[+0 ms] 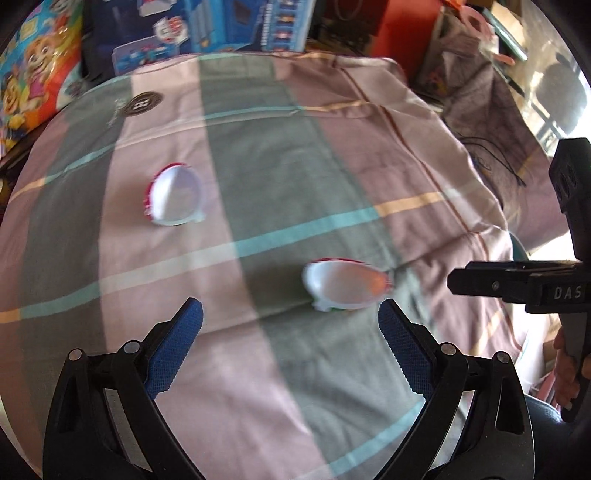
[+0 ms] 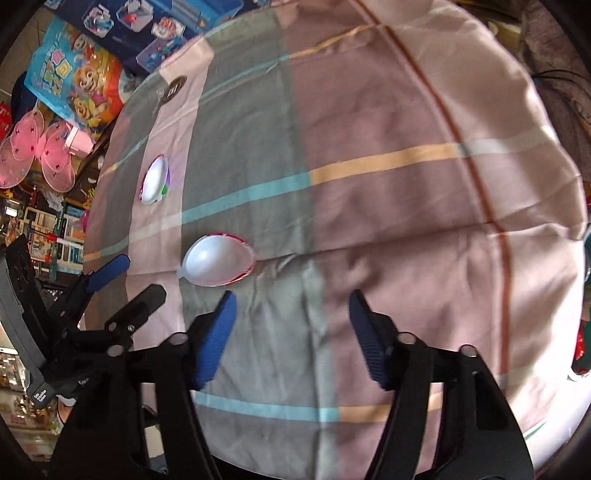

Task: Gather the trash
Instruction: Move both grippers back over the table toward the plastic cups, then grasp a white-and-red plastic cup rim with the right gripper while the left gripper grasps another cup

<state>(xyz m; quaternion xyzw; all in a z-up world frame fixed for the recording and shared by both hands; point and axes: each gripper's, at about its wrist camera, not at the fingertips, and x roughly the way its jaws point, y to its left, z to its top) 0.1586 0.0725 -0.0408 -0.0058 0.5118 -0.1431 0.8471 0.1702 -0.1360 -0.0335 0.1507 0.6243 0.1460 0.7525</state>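
Two empty white plastic cups with red rims lie on their sides on a plaid cloth. The near cup (image 1: 345, 284) lies just ahead of my open left gripper (image 1: 290, 317), close to its right fingertip. The far cup (image 1: 173, 197) lies further off to the left. In the right wrist view the near cup (image 2: 218, 264) lies just ahead and left of my open right gripper (image 2: 291, 306), and the far cup (image 2: 155, 179) is further up-left. Both grippers are empty. The right gripper (image 1: 498, 286) shows at the right edge of the left wrist view, and the left gripper (image 2: 127, 277) at the left of the right wrist view.
The plaid cloth (image 1: 295, 166) covers a round table. Toy boxes (image 1: 207, 29) and a cartoon bag (image 1: 33, 74) stand behind it. Pink butterfly wings (image 2: 37, 155) hang at the left. A grey cloth heap (image 1: 480, 92) sits at the far right.
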